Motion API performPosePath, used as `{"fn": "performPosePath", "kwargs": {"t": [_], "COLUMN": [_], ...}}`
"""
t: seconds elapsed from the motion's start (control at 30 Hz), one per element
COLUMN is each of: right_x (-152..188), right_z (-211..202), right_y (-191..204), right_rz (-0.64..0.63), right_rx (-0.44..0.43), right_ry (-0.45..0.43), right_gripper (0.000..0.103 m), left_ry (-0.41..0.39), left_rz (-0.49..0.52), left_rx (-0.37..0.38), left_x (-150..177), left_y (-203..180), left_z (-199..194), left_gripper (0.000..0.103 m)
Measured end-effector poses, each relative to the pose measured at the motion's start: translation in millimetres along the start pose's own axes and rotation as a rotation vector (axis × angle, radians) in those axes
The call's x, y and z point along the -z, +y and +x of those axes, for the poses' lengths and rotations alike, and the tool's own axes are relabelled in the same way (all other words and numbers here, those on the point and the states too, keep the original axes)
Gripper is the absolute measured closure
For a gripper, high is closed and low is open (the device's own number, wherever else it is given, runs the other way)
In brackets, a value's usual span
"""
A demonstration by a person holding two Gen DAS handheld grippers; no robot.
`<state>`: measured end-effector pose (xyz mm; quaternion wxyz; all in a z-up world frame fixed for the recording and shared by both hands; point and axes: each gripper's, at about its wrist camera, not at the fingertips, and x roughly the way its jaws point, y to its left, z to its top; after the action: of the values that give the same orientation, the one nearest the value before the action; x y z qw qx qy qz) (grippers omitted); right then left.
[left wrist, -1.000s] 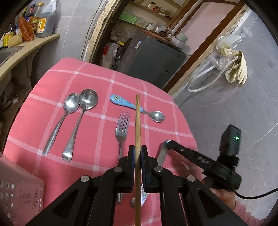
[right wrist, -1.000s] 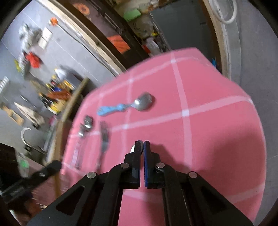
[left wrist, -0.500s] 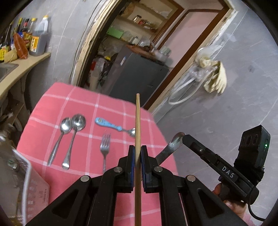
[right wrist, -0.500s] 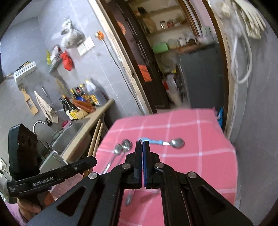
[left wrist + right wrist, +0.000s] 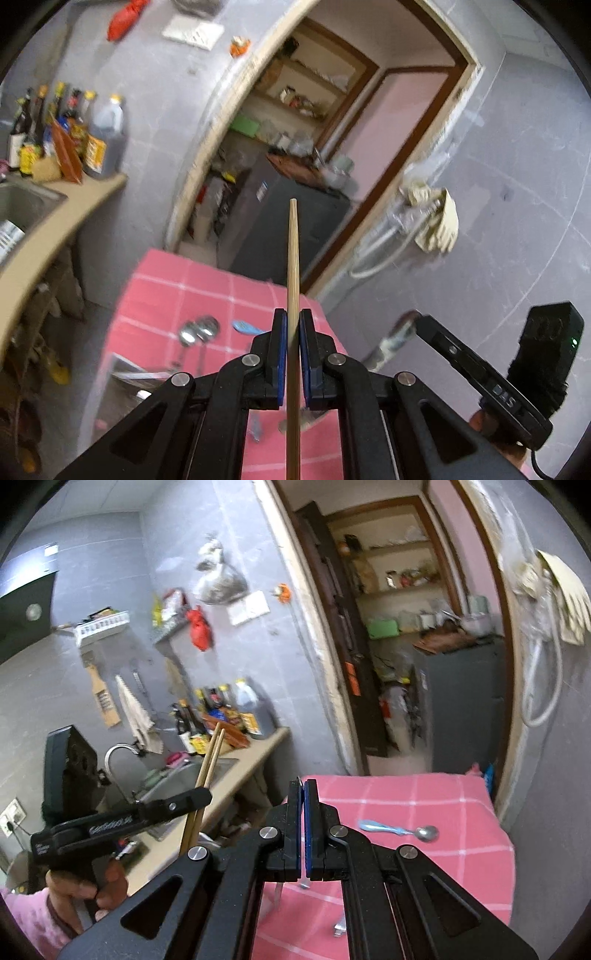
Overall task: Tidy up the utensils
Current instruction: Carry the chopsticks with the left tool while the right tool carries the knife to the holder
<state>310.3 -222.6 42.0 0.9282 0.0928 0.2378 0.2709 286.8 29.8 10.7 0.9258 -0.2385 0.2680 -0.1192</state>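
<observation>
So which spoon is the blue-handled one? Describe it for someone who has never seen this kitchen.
Find the pink checked cloth below the doorway. The blue-handled spoon lies alone near its far right corner, bowl pointing right. It is the only utensil with a pale blue handle; the other spoons are plain metal.

Pink cloth (image 5: 461, 805) mostly bare (rt side); blue-handled spoon (image 5: 400, 830) mid-cloth; counter (image 5: 255, 755) crowds left.

Black tongs (image 5: 292, 325) with blue pads, silver screws; pink sleeve (image 5: 26, 919).

Home kitchen, sink (image 5: 192, 775), sauce bottles (image 5: 74, 136)
</observation>
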Motion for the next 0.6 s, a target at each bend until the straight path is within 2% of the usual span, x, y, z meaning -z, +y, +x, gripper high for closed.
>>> {"fn": "performPosePath", "kwargs": {"t": [0.27,0.4,0.6], "right_x": [4,18,43], "right_z": [10,23,45], "right_y": [52,70,83], "right_rz": [-0.043,-0.063,-0.083], "right_rx": [-0.088,-0.106,-0.106], "right_ry": [-0.009,0.007,0.064], "right_gripper": [0.101,0.101,0.101], "left_ry": [-0.127,-0.169,-0.221], "left_rz": [0.017,0.042,0.006], "left_rx": [-0.085,-0.133,-0.137], "left_x": [-19,-14,4], "left_y": [36,53,78], "left_z": [-36,-40,-37], "left_gripper": [0.096,0.096,0.096]}}
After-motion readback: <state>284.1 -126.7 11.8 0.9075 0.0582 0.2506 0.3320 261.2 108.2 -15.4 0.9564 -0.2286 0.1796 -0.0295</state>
